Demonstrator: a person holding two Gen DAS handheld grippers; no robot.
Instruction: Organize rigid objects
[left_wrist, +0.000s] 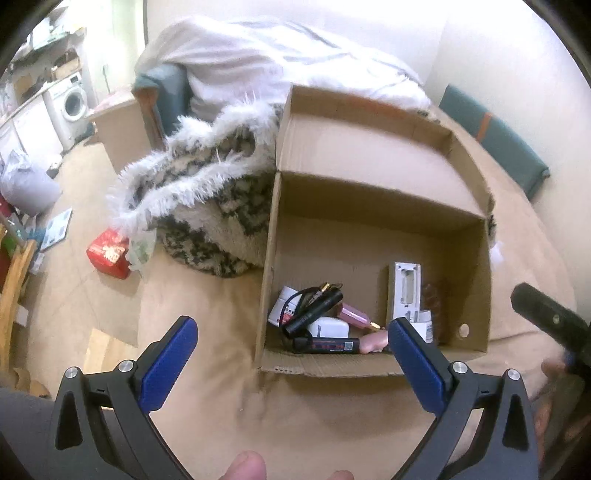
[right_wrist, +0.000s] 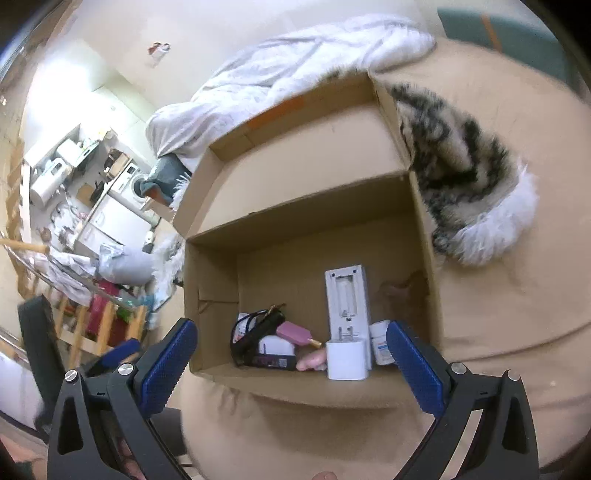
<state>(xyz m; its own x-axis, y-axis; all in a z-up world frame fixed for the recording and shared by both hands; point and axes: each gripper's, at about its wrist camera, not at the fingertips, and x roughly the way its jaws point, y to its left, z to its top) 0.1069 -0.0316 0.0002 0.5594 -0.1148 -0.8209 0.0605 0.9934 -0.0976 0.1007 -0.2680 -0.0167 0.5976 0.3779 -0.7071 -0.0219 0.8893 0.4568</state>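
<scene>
An open cardboard box (left_wrist: 376, 221) lies on a tan bed cover; it also shows in the right wrist view (right_wrist: 295, 229). Inside lie a black cylinder with a cable (left_wrist: 314, 306), a pink tube (left_wrist: 354, 314), a white charger (left_wrist: 330, 326), a black stick with a label (left_wrist: 328, 346), a white upright device (left_wrist: 404, 291) and a small white bottle (right_wrist: 380, 341). A white plug cube (right_wrist: 347, 360) stands at the box's near edge. My left gripper (left_wrist: 291, 332) is open and empty before the box. My right gripper (right_wrist: 291, 336) is open and empty, just short of the box.
A furry patterned blanket (left_wrist: 207, 206) lies left of the box, a white duvet (left_wrist: 258, 62) behind it. A red packet (left_wrist: 109, 253) lies on the floor. The other gripper's black body (left_wrist: 550, 321) shows at the right edge. A washing machine (left_wrist: 72, 101) stands far left.
</scene>
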